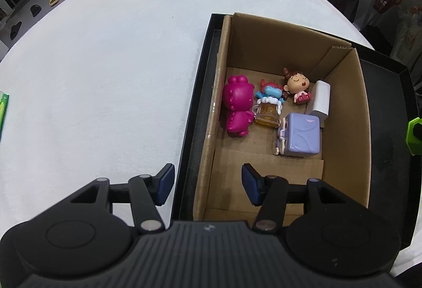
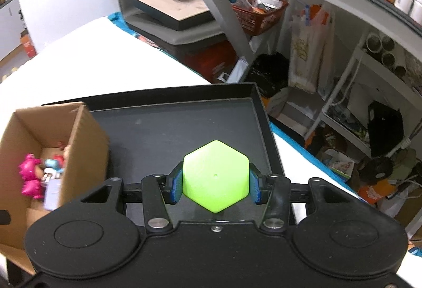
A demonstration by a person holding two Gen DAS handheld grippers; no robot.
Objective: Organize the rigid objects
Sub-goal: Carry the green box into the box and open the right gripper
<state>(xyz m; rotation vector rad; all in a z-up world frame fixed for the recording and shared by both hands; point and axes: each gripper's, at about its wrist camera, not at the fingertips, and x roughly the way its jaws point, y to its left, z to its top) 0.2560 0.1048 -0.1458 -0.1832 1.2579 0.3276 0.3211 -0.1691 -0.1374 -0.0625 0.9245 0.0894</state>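
An open cardboard box (image 1: 353, 113) stands inside a black tray (image 1: 196, 113). It holds a magenta figure (image 1: 236, 105), a beer-mug toy (image 1: 266, 113), a blue figure (image 1: 270, 91), a doll (image 1: 296, 84), a white block (image 1: 320, 100) and a lilac suitcase toy (image 1: 300, 135). My left gripper (image 1: 208, 183) is open, its fingers straddling the box's near left wall. My right gripper (image 2: 215, 182) is shut on a lime green hexagonal block (image 2: 215, 175), held above the black tray (image 2: 184, 129) to the right of the box (image 2: 84, 156). The block's edge (image 1: 415, 135) shows in the left wrist view.
The tray rests on a white-covered table (image 1: 105, 63). A green item (image 1: 3, 105) lies at the table's left edge. Beyond the table's right side are shelves (image 2: 343, 63), bags and clutter on the floor.
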